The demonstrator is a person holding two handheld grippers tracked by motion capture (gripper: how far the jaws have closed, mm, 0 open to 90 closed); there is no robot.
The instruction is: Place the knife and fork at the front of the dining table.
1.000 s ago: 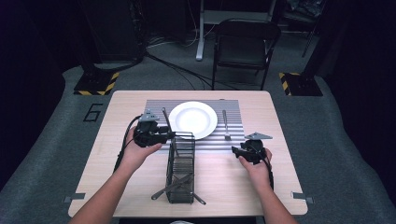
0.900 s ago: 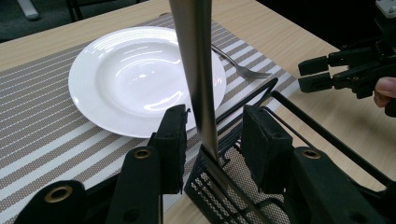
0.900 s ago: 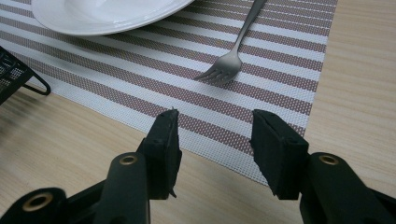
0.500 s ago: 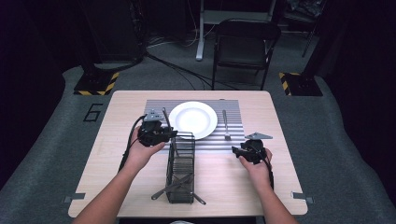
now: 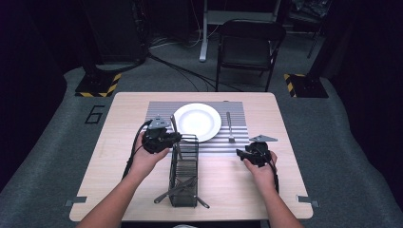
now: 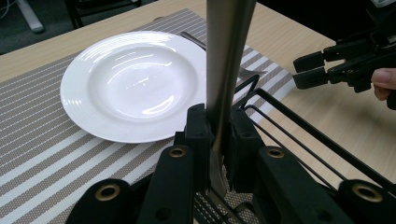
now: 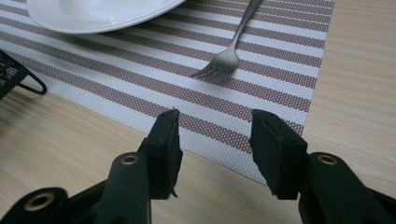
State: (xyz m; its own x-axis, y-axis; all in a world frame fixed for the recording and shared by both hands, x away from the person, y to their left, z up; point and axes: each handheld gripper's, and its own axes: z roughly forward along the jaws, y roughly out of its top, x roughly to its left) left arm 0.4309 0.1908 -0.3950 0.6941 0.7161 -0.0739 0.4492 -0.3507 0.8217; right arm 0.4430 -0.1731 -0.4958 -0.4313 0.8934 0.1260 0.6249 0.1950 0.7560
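left gripper pinches an upright metal utensil handle, jaws just closed on it, above the rack beside the plate | right gripper spread, empty, low over table, near fork | floor mark "6"

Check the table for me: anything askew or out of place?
Mostly tidy. The wire caddy lies near the table's front edge, with utensil ends poking out through its sides. The left gripper is shut on a metal utensil handle.
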